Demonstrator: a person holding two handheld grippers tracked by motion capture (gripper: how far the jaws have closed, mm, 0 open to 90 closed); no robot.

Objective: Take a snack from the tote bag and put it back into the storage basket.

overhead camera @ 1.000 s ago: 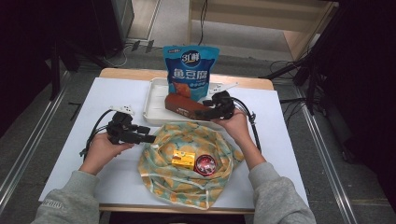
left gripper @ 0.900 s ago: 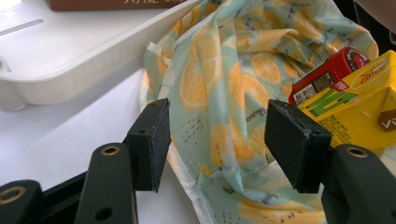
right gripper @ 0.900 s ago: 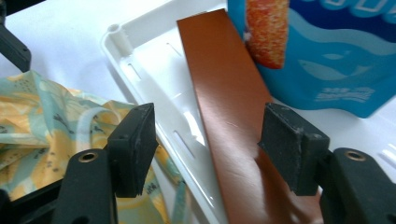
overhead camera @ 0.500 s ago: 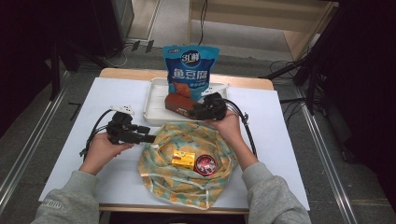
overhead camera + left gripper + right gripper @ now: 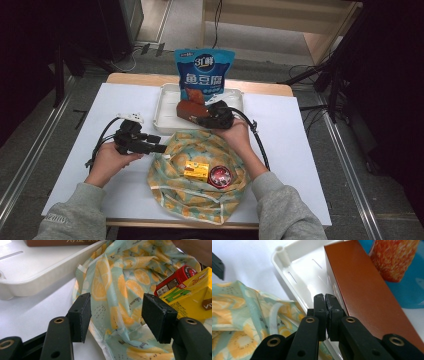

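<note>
Right gripper (image 5: 327,300): jaws just closed pad to pad, empty, over the white tray (image 5: 299,277) rim, beside the brown box (image 5: 362,295) lying in it. Left gripper (image 5: 117,312): jaws wide apart at the edge of the orange-print cloth bag (image 5: 120,285).

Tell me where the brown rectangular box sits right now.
In the high view, the brown rectangular box lies in the white tray, just left of the right gripper.
</note>
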